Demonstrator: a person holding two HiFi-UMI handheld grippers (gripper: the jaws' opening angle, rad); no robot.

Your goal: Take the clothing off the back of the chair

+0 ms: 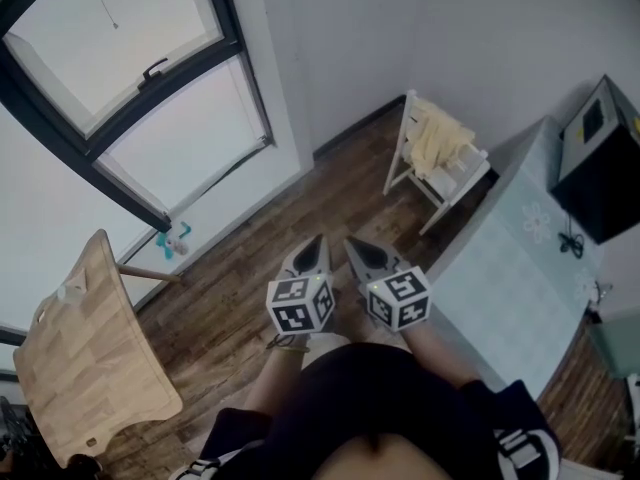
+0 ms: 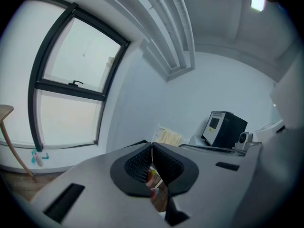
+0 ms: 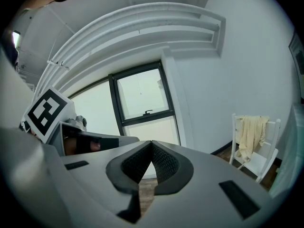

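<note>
Clothing (image 1: 440, 138) draped over the chair (image 1: 462, 176) back, untouched: the approach step is in hand.
The pale yellow garment hangs on the white chair by the far wall, just beside the table (image 1: 500, 268). The left gripper (image 1: 318, 240) and right gripper (image 1: 352, 242) sit side by side, well apart from it, jaws together and empty. Next move, in my judgement: close in, part the jaws and take the fabric at the top rail.
</note>
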